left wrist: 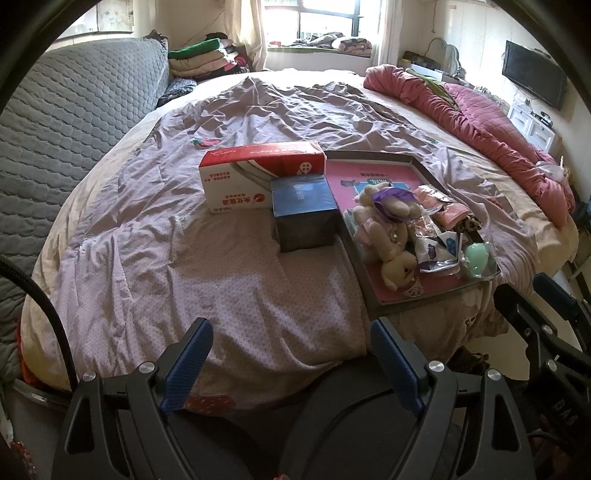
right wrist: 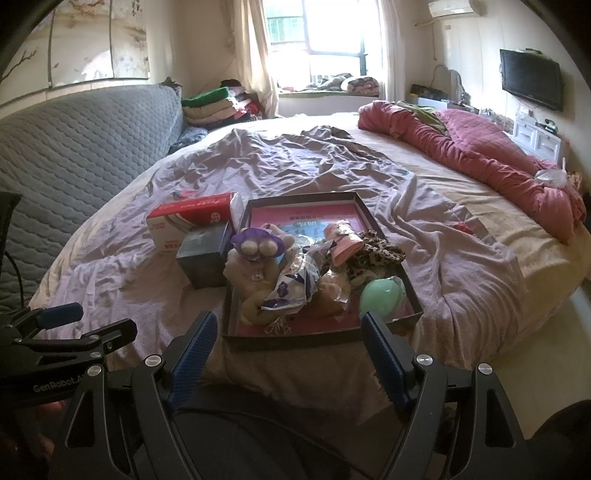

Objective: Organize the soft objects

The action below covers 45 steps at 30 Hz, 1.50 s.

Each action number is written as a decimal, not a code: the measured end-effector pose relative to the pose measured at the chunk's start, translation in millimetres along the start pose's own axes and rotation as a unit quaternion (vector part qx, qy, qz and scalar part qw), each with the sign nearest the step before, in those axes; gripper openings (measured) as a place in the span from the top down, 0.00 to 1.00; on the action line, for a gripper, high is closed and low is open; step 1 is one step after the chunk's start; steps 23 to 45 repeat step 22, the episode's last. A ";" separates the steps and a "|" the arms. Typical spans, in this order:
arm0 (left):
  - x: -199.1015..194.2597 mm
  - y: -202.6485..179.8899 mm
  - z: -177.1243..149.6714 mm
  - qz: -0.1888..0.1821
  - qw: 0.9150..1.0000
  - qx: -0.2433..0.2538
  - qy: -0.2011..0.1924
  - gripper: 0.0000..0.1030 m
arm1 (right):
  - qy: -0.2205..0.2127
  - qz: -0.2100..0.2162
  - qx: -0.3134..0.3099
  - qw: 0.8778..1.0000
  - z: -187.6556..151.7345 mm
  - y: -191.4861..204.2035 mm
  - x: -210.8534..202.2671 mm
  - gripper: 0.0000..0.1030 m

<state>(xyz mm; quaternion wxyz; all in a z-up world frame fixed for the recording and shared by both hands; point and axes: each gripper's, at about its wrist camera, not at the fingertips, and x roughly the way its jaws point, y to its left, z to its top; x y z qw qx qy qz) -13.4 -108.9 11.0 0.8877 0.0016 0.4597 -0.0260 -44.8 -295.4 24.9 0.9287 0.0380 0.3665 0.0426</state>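
"GenRobot.AI" stands in pale letters on the left gripper (right wrist: pixel 61 319), at nine o'clock of the right wrist view. Red Chinese characters mark the white-and-red box (left wrist: pixel 255 173), too small to read.

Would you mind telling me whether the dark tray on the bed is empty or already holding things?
Holding things. The tray contains a plush toy, a green ball, a leopard-print cloth and plastic packets.

Home bedroom: large bed (right wrist: pixel 461 206) with rumpled lilac sheet (right wrist: pixel 295 162), pink quilt (right wrist: pixel 491 158), wall TV (right wrist: pixel 532 79), curtained window (right wrist: pixel 332 33), folded clothes stack (right wrist: pixel 218 105).
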 end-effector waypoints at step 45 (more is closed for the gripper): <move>17.8 7.0 -7.4 0.001 1.000 -0.010 0.026 0.16 | 0.007 -0.011 -0.001 1.000 -3.4 -8.1 11.6 0.21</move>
